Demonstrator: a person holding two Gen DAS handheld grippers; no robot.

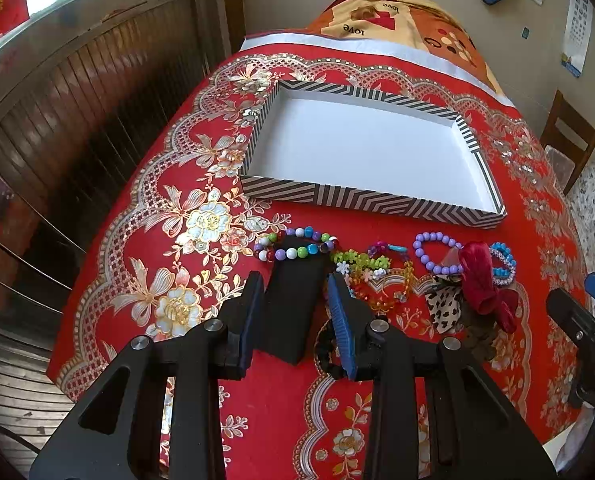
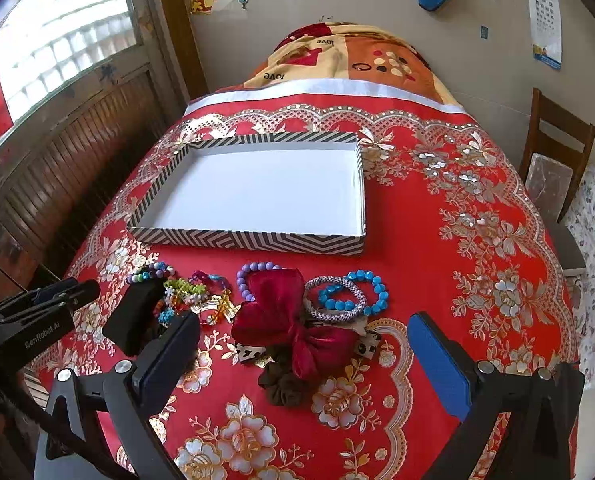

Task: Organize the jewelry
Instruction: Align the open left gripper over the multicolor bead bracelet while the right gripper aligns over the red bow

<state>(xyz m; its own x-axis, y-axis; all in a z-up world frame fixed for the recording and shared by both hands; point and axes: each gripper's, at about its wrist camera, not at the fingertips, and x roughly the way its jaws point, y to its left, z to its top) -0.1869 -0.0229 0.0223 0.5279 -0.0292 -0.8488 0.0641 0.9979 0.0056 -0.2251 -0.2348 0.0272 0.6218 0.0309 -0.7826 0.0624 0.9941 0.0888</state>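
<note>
The left gripper (image 1: 297,312) is straddling, unclenched, a black rectangular foam block (image 1: 287,300), seemingly to grasp it; the right gripper (image 2: 309,364) is hovering released over the crimson fabric bow (image 2: 293,320).

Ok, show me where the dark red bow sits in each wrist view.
Left wrist: dark red bow at right of centre, near the right end of the jewelry row.
Right wrist: the bow lies near centre, ahead of the open jaws.
Shared landmark: striped box behind the row.

Bright window (image 2: 63,36) upper left w/ dark wood panelling (image 1: 77,120) below; beige wall (image 2: 377,4), wooden chair (image 2: 557,152) at right, eye chart (image 2: 545,8) on wall.
</note>
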